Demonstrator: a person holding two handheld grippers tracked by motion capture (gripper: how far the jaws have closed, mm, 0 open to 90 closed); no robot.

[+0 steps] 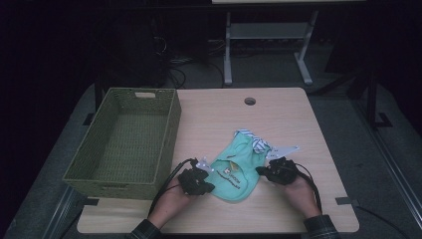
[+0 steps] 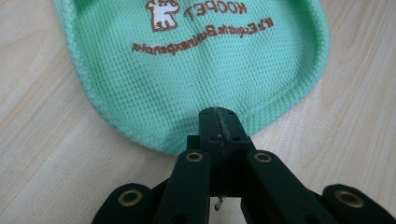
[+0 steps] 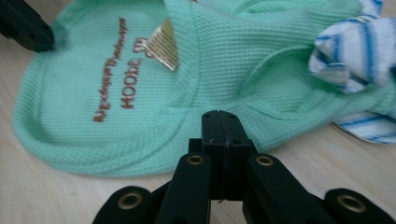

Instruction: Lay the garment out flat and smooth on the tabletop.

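Small mint-green mesh pet garment [image 1: 234, 172] with brown embroidered lettering, a sewn-in label and a blue-and-white striped trim piece [image 1: 255, 142] at its far end, lying flat on the light wooden tabletop [image 1: 288, 124], somewhat nearer the front edge than the back and roughly midway between the left and right edges. Rounded hem end toward the front edge, striped end toward the back.

Left gripper [image 1: 205, 180], black, held in a hand coming in from the front edge, set at the garment's left side near the rounded hem. Jaws pressed together in the left gripper view [image 2: 218, 122], tips sitting right at the hem's stitched border, a thin strip of the green edge seemingly pinched between them; hard to tell how much cloth is caught.

Right gripper [image 1: 263, 170], also black and hand-held, set at the garment's right side. Jaws together in the right gripper view [image 3: 220, 125], tips at the folded green edge, touching or just over it; grip on the cloth not possible to confirm. Left gripper's black tip in the upper left corner of that view [image 3: 28, 28], resting on the opposite border of the garment.

Green woven rectangular basket [image 1: 166, 129] with a cut-out handle, standing along the tabletop's left edge, overhanging it slightly, near the left gripper but apart from the garment. Round cable hole [image 1: 250, 101] near the back edge. Dark floor, cables and a white desk frame beyond the tabletop.
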